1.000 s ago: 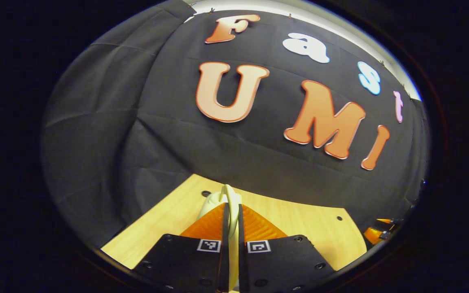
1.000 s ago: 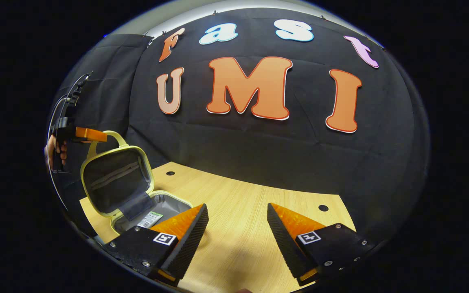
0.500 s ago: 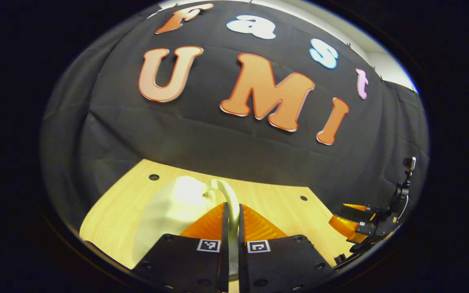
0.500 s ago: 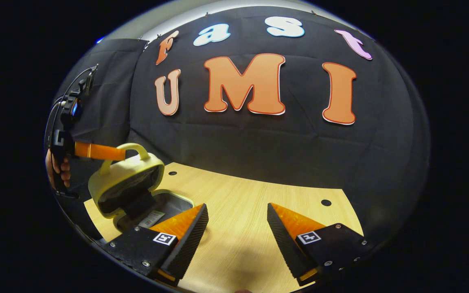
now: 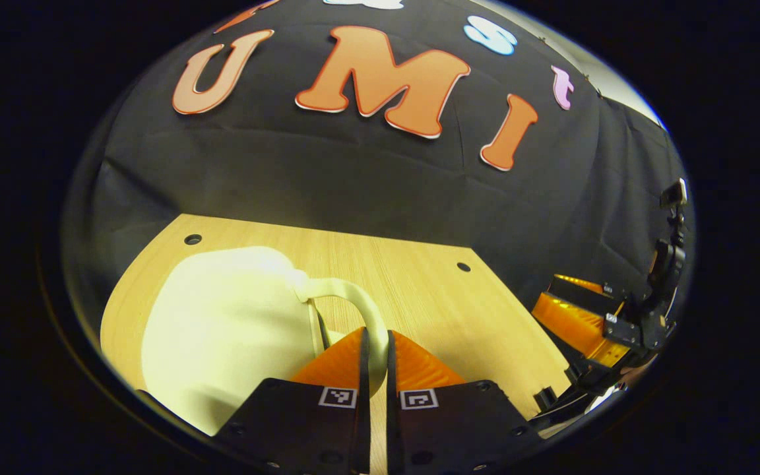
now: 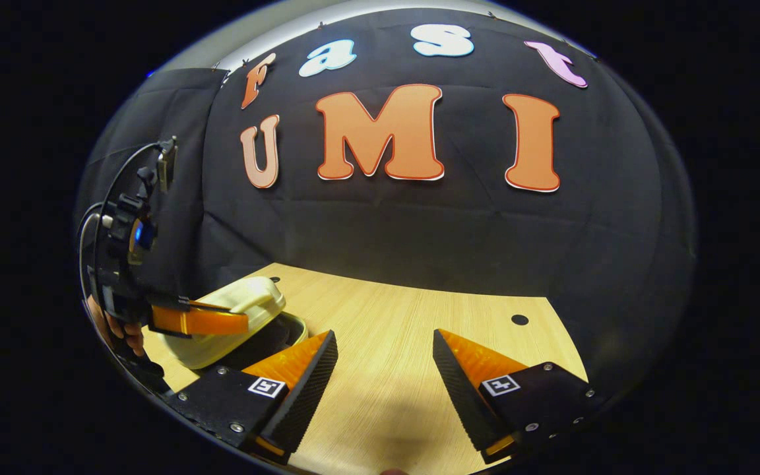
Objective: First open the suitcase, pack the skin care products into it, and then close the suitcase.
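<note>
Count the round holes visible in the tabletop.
2: in the right gripper view, one hole near the far right edge, another hole just behind the suitcase. The suitcase may hide others.

text: none legible | square markers on tool (image 6: 385, 369) fingers unreadable
</note>
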Tool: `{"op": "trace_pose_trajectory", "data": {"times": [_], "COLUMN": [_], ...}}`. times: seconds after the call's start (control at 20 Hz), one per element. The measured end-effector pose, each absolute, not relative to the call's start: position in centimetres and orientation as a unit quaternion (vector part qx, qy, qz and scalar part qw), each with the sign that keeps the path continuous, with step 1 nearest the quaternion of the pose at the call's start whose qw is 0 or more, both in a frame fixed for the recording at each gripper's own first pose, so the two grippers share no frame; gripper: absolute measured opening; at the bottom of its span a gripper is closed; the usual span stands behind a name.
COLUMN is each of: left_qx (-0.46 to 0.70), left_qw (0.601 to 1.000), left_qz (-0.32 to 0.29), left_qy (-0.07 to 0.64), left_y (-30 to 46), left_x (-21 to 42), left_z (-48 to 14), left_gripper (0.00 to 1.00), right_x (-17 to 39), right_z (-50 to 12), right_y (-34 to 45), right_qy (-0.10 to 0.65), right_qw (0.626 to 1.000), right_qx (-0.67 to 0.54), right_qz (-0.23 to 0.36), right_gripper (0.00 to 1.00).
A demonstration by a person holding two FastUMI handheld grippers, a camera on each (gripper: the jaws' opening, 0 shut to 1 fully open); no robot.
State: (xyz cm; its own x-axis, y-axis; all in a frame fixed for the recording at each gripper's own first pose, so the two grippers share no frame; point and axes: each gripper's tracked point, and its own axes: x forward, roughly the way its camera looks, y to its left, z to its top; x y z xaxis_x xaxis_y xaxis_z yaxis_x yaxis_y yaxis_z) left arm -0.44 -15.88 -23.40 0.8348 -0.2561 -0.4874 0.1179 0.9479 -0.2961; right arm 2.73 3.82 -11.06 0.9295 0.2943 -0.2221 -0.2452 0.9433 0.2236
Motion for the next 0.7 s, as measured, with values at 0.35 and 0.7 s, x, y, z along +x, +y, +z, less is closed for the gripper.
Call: {"op": "trace_pose_trajectory", "data": {"times": [0.35,0.7], "left_qx": [-0.07,-0.049], "left_qw": [0.942,0.949], "left_qz": [-0.103,-0.105], "left_qy": [0.313,0.292], "left_y": [-18.1,-19.5], "left_x": [-0.5,-1.3], "left_z": [-27.8,-26.8], "left_gripper": [0.1,0.26], "right_x": [2.6,2.6], "right_z": [-11.1,-9.6], "right_y": [3.8,3.2], "right_qy": [0.129,0.1], "right_qw": [0.977,0.983], "right_qx": [0.096,0.085], "right_qz": [0.142,0.129], "right_gripper": [0.93,0.93]}}
